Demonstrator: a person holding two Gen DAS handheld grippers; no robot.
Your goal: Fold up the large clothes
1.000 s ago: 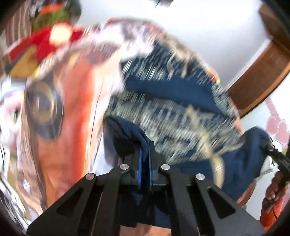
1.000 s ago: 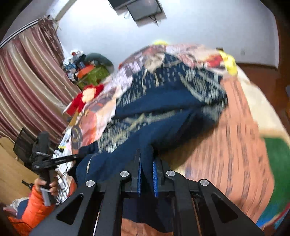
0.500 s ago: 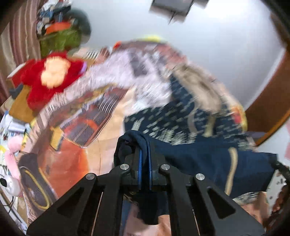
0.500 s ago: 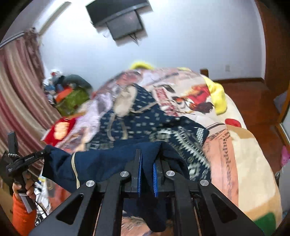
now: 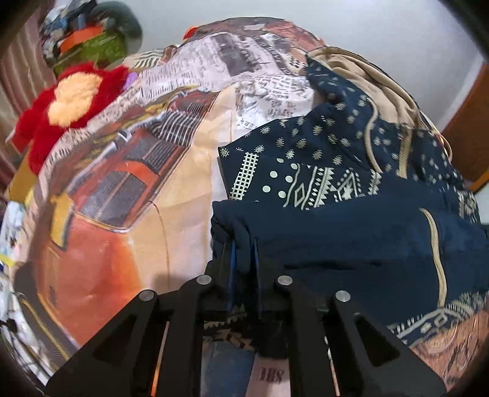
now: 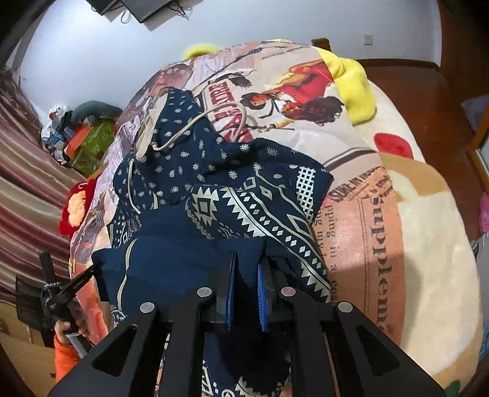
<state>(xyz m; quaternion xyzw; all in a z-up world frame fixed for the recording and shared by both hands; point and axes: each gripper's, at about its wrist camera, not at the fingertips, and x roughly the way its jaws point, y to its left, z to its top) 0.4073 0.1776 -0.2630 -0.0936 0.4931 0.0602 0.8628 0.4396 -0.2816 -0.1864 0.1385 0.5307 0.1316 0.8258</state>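
A hoodie is spread on a printed blanket that covers a bed. Its hood, with a drawstring, is laid at the far end, and its near hem is doubled back over the body. A fold of that hem is held between the fingers of the left gripper at the hoodie's left edge, and another fold between those of the right gripper near its right edge. A plush toy is seen at the blanket's left edge. A wall-mounted screen is seen beyond the bed.
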